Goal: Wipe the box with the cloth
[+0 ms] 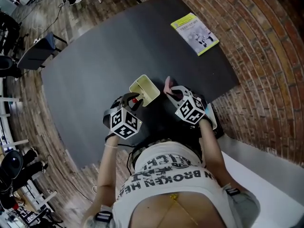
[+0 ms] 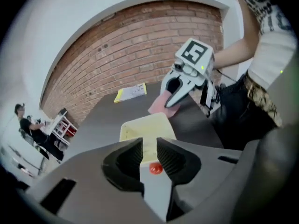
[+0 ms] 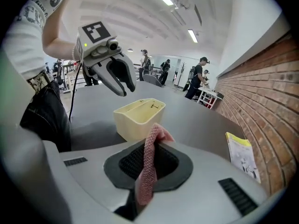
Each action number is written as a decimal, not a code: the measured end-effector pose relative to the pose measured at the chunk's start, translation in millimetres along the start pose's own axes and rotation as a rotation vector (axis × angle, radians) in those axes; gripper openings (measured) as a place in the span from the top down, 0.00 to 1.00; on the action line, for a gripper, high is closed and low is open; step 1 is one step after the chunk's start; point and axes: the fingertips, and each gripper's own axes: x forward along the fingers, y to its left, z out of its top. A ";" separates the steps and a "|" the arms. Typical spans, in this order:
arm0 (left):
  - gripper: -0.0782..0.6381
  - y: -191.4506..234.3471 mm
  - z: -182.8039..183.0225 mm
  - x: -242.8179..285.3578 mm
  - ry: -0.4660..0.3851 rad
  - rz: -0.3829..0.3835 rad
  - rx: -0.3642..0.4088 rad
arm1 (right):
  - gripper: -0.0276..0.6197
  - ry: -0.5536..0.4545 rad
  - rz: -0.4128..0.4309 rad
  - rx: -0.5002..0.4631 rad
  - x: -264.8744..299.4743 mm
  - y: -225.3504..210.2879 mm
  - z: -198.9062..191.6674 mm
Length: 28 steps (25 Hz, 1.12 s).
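Jaws of the right gripper [image 3: 150, 147] are clenched on the cloth [image 3: 147, 171], a tuft poking out ahead. Left gripper [image 2: 149, 144] stands parted, nothing pinched, with the box [image 2: 145, 127] just beyond it on the table [image 1: 118, 46]. Best play, I'd say: left pins a wall, right drags the tuft along rim and sides, gently, or the box may slide.

White shirt [image 1: 166, 172] with black lettering; left gripper [image 1: 136, 99] and right gripper [image 1: 171, 93] bear black-and-white marker cubes [image 1: 126, 122].
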 end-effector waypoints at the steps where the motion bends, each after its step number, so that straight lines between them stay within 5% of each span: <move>1: 0.79 6.0 -12.6 -0.4 0.061 0.014 0.077 | 0.93 -0.001 -0.005 0.008 -1.3 -2.0 -0.6; 5: 0.79 23.0 -52.5 5.8 0.265 0.035 0.377 | 0.93 0.014 -0.004 0.002 -0.3 -1.6 -3.5; 13: 0.79 20.6 -60.3 31.2 0.363 -0.025 0.856 | 0.93 -0.001 -0.015 0.041 -1.8 -11.3 -4.7; 16: 0.79 15.0 -69.6 44.4 0.422 -0.058 0.963 | 0.93 -0.016 -0.018 0.051 -4.9 -17.3 -4.9; 19: 0.79 15.5 -73.9 49.9 0.464 -0.055 0.955 | 0.93 -0.020 -0.020 0.046 -5.6 -20.9 -3.8; 28: 0.83 -14.3 -62.8 38.8 0.435 -0.140 0.647 | 0.93 -0.014 0.012 0.010 7.0 -19.9 -1.4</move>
